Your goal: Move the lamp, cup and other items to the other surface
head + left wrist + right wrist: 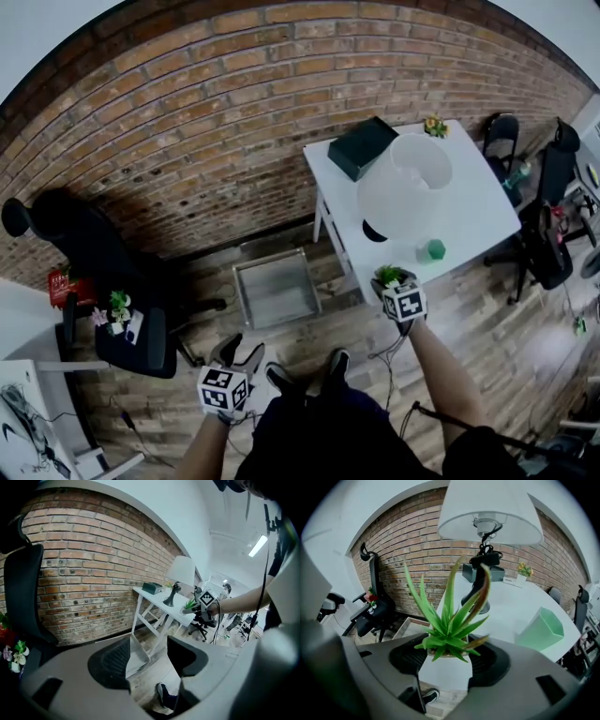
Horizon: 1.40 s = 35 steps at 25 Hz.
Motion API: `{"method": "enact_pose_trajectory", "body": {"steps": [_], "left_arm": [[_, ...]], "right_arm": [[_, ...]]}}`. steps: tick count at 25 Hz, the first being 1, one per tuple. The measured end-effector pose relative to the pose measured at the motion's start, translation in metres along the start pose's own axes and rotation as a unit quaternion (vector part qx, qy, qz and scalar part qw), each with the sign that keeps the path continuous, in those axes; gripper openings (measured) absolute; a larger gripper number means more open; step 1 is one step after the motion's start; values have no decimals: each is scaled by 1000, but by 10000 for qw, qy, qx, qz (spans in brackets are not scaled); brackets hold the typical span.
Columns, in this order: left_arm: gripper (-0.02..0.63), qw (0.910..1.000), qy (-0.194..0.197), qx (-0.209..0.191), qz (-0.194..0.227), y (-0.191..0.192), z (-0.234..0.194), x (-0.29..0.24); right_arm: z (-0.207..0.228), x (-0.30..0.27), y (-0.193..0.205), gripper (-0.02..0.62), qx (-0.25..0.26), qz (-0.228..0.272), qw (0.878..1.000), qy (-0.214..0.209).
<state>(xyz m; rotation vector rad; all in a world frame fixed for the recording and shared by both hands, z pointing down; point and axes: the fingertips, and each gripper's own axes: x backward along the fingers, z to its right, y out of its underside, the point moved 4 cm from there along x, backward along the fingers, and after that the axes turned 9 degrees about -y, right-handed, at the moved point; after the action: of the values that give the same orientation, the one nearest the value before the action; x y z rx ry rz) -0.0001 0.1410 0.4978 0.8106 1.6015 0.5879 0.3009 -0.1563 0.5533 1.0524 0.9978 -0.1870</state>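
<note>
We clasped the potted plant (447, 634) in our right gripper (401, 292), lamp (403, 187) and cup (432, 249) just behind, our left gripper (240, 356) low, jaws apart.

lamp (405, 187): white cone shade, black stem and round base; upright at the middle of the white table (487, 211).
cup (432, 250): pale green, on the table just right of the lamp's base.
potted plant (447, 634): spiky green leaves, white pot, upright, clamped between the right gripper's (447, 660) jaws at the table's near edge.
box (362, 147): dark green, flat, at the table's far left corner.
flower pot (435, 126): small, with yellow blooms, at the far edge.
</note>
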Motion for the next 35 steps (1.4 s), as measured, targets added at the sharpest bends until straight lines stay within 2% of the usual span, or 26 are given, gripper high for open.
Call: {"method": "enact_pose_trajectory", "body": {"steps": [4, 7, 13, 19, 23, 29, 35], "left_arm": [[245, 10000, -64, 4, -51, -4, 14, -8], [244, 9999, -95, 11, -79, -5, 21, -14], [244, 10000, -53, -13, -76, -11, 30, -27], [244, 9999, 68, -126, 87, -31, 26, -32], [244, 9994, 96, -144, 314, -50, 17, -30], [242, 9977, 132, -70, 665, -78, 2, -20], [219, 9927, 201, -331, 1139, -116, 5, 3]], "right_arm": [[12, -9, 6, 264, 1, -51, 9999, -122], [16, -14, 5, 265, -38, 105, 9997, -224], [16, -13, 12, 284, -88, 347, 9992, -165], [5, 25, 15, 288, -309, 604, 9977, -20], [-16, 59, 10, 270, -619, 990, 9932, -6], [-59, 96, -31, 224, -604, 1666, 9840, -203], [-117, 111, -104, 184, -173, 2290, 9702, -774]]}}
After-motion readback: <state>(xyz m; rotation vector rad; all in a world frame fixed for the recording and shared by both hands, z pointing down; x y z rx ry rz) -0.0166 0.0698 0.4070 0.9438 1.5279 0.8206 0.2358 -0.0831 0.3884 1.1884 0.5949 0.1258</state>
